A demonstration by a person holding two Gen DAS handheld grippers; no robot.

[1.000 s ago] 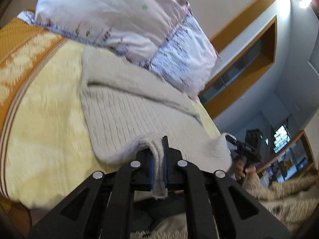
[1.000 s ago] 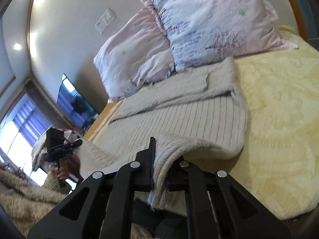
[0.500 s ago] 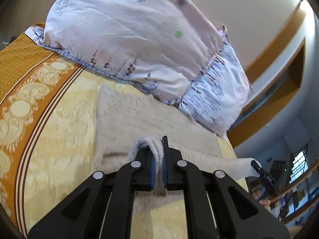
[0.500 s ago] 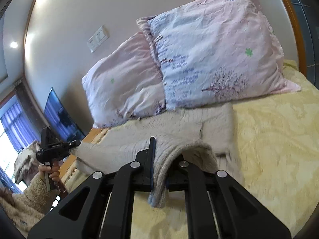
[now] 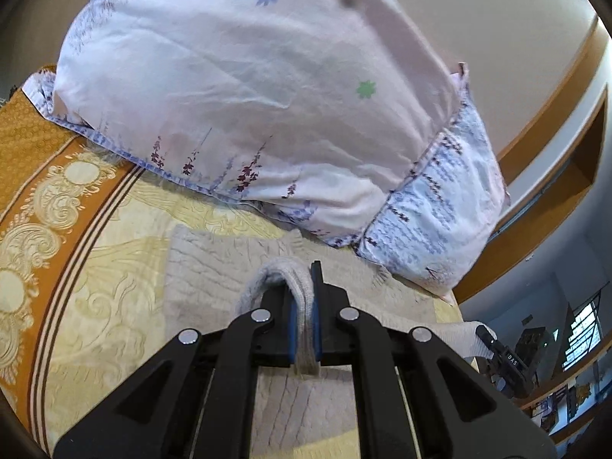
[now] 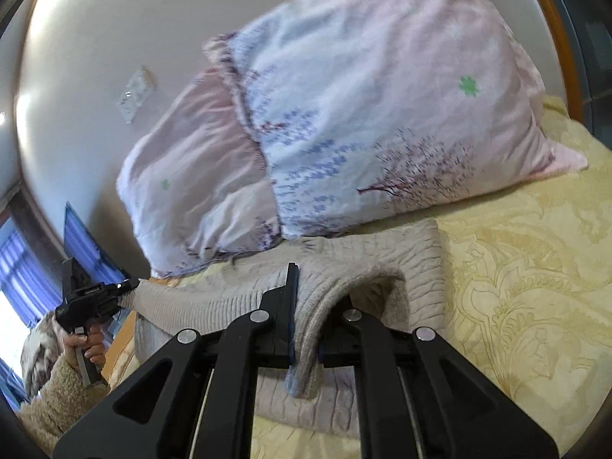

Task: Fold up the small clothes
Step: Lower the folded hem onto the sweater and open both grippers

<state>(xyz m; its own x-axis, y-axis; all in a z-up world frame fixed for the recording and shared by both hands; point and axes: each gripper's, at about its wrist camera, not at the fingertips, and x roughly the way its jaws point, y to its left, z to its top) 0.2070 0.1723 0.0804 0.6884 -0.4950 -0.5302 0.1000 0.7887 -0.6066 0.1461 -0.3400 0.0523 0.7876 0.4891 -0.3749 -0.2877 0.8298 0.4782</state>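
My left claw (image 5: 304,308) is clamped on one edge of the beige knit sweater (image 5: 214,267); my right claw (image 6: 306,306) is clamped on another. The sweater lies on the yellow bed (image 6: 535,267), just near of the pillows (image 6: 382,114).

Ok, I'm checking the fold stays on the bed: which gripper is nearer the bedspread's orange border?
Left. The left gripper, shut on the sweater, sits just beside the orange border; the right gripper holds the sweater's other end, farther across the yellow part.

Bedroom backdrop: pillows, bedspread, wall fittings.

Leaning against the wall, two floral pillows (image 6: 382,114) overlapping; lying beneath, yellow patterned bedspread (image 6: 516,267); showing on the wall, a white switch plate (image 6: 135,93).
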